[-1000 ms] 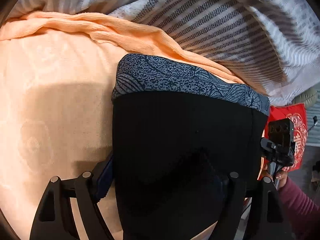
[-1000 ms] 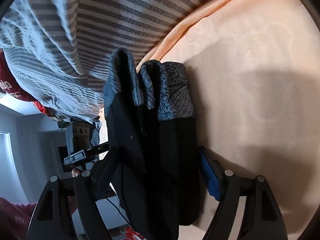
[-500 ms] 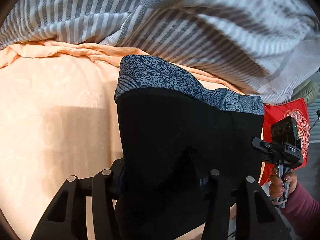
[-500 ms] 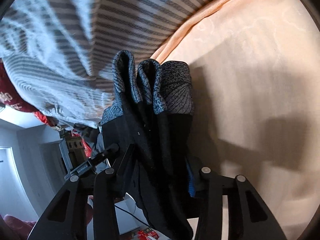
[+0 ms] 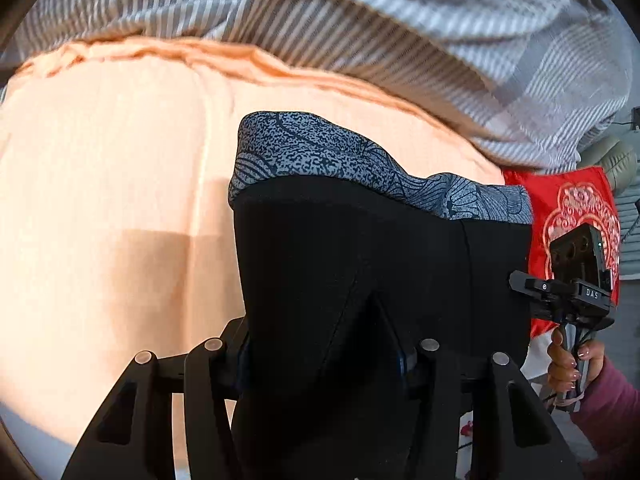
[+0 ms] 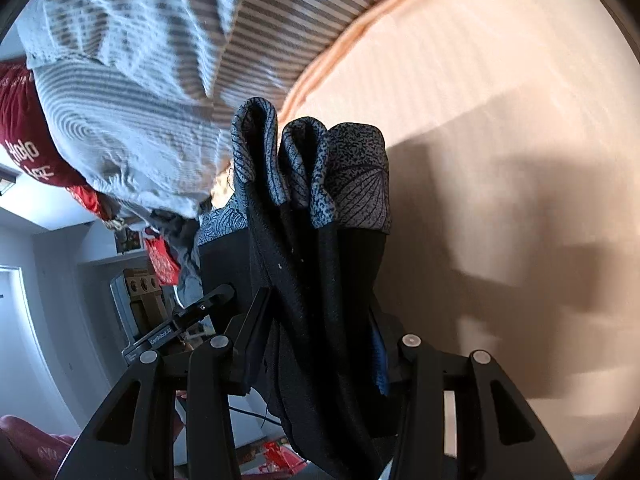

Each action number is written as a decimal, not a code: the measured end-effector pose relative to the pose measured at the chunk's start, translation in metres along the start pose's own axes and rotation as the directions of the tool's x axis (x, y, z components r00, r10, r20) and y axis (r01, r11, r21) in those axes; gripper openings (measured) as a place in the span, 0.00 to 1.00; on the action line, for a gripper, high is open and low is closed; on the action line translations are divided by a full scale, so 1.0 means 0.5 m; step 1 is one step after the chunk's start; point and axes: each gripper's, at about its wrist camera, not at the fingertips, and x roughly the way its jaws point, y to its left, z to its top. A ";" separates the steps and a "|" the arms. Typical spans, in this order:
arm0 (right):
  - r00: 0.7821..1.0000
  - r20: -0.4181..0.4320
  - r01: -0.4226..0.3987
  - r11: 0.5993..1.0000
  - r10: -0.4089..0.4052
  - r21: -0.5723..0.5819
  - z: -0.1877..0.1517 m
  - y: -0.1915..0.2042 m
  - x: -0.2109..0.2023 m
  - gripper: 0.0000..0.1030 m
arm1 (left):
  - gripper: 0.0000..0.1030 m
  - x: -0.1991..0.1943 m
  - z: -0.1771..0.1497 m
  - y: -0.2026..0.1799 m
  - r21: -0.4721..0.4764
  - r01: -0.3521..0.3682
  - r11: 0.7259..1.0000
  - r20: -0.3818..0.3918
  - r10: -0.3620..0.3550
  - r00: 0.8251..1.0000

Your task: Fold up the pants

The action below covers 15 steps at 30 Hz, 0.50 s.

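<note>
Folded black pants (image 5: 360, 260) with a blue-grey patterned waistband (image 5: 340, 156) hang bunched between both grippers above a peach bed sheet (image 5: 100, 200). My left gripper (image 5: 324, 344) is shut on one side of the folded stack, its pads buried in the black cloth. In the right wrist view the pants (image 6: 320, 280) show several folded layers edge-on, waistband (image 6: 320, 160) at the far end, and my right gripper (image 6: 316, 332) is shut on the other side. The pant legs below the grips are hidden.
A grey-and-white striped blanket (image 5: 360, 20) lies crumpled along the far edge of the sheet. A red cushion (image 5: 568, 208) sits at the right, behind a hand (image 5: 568, 360) in a pink sleeve holding the other gripper. Room floor and a doorway (image 6: 24, 340) show at left.
Both grippers' jaws closed in from wide apart onto the folded pants. The pants then rose off the sheet, and the bed now looks farther away in both views.
</note>
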 end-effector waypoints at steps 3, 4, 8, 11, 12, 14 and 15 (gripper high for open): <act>1.000 -0.003 0.009 1.000 -0.009 0.006 -0.033 -0.022 -0.008 0.45 | 0.52 0.027 -0.029 -0.012 -0.001 -0.019 1.000 -0.016 0.019 1.000; 1.000 -0.003 0.015 1.000 -0.015 0.011 -0.043 -0.032 -0.007 0.45 | 0.52 0.035 -0.036 -0.015 0.010 -0.028 1.000 -0.014 0.028 1.000; 0.999 0.013 0.029 0.999 -0.030 0.024 -0.065 -0.057 0.005 0.45 | 0.52 0.070 -0.056 -0.006 0.011 -0.047 0.999 -0.022 0.047 0.999; 0.999 0.033 0.041 0.999 -0.041 0.012 -0.078 -0.073 0.013 0.46 | 0.52 0.076 -0.068 -0.006 0.035 -0.055 0.998 0.014 0.055 0.998; 0.998 0.042 0.041 0.999 -0.042 0.012 -0.081 -0.078 0.010 0.46 | 0.54 0.077 -0.071 -0.007 0.038 -0.058 0.998 0.024 0.057 0.998; 0.997 0.062 0.051 0.998 -0.053 0.028 -0.085 -0.085 0.009 0.49 | 0.59 0.077 -0.074 -0.007 0.038 -0.080 0.996 0.027 0.079 0.996; 0.994 0.074 0.073 0.997 -0.075 0.033 -0.088 -0.085 0.009 0.51 | 0.61 0.076 -0.075 -0.008 0.038 -0.098 0.994 0.025 0.097 0.995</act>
